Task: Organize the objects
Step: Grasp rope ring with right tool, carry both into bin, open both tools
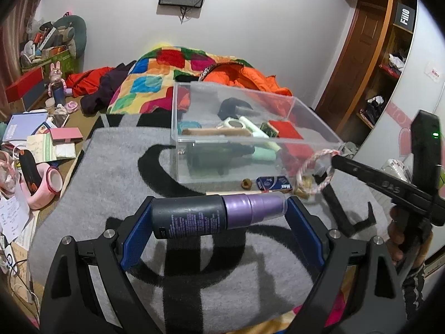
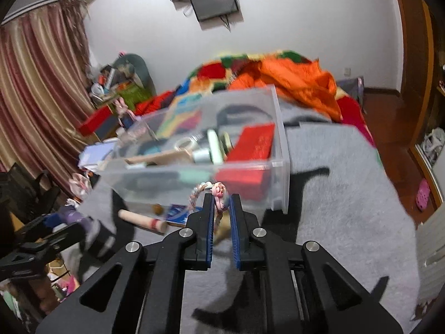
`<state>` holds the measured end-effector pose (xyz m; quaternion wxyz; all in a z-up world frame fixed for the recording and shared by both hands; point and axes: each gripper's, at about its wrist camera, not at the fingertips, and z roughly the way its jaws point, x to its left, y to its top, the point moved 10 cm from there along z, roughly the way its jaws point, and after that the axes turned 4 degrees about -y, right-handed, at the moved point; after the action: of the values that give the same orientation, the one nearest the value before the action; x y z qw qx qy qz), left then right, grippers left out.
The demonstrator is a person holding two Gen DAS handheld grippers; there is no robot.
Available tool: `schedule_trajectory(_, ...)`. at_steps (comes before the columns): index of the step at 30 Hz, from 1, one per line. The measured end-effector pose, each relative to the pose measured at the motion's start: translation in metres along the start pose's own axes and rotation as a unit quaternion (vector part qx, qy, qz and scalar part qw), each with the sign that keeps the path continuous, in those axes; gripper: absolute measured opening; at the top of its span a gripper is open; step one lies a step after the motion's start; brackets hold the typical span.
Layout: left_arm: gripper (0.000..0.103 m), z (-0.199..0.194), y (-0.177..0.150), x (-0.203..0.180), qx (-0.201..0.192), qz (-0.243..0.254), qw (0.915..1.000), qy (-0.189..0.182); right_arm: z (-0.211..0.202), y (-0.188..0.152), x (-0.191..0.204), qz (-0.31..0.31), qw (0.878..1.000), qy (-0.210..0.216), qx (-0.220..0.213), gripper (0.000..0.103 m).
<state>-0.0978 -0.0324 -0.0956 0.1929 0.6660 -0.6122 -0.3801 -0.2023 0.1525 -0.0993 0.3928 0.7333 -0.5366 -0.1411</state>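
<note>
Jaws of the right gripper point(image 2: 222, 199) are pinched nearly shut on a pink-and-white rope ring point(image 2: 207, 194), caught at a pink knot between the blue pads; the rest of the loop droops to the left of the tips and below them. Being soft cord, it will likely sag and swing, weigh almost nothing and take any squeeze, so a grip on the knot looks safest, since thin cord could slip through. Just beyond the tips stands the clear bin point(image 2: 278, 164), already holding a red box, tape and tubes.

Left gripper point(image 1: 219, 217) stands wide, its pads pressed on the two ends of a spray bottle point(image 1: 211, 214) lying crosswise between them: black body toward the left pad, purple cap toward the right. Hard, smooth plastic, probably light; held end to end it could pivot or pop out. The bin point(image 1: 194, 139) sits ahead of it on the grey rug point(image 1: 111, 167).
</note>
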Motion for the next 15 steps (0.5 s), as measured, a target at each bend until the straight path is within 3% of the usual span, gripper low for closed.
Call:
schedule_trajectory(7,0.091,-0.008,0.022,-0.005,-0.023,0.006,0.9997,0.0,-0.031,0.022,0.014,-0.015,0.999,0.008,-0.041,0.01)
schedule_trajectory(15,0.091,0.0,0.052,-0.008,-0.04,0.013,0.9991,0.008,-0.028,0.042,0.007,-0.011,0.998,-0.011,-0.053,0.01)
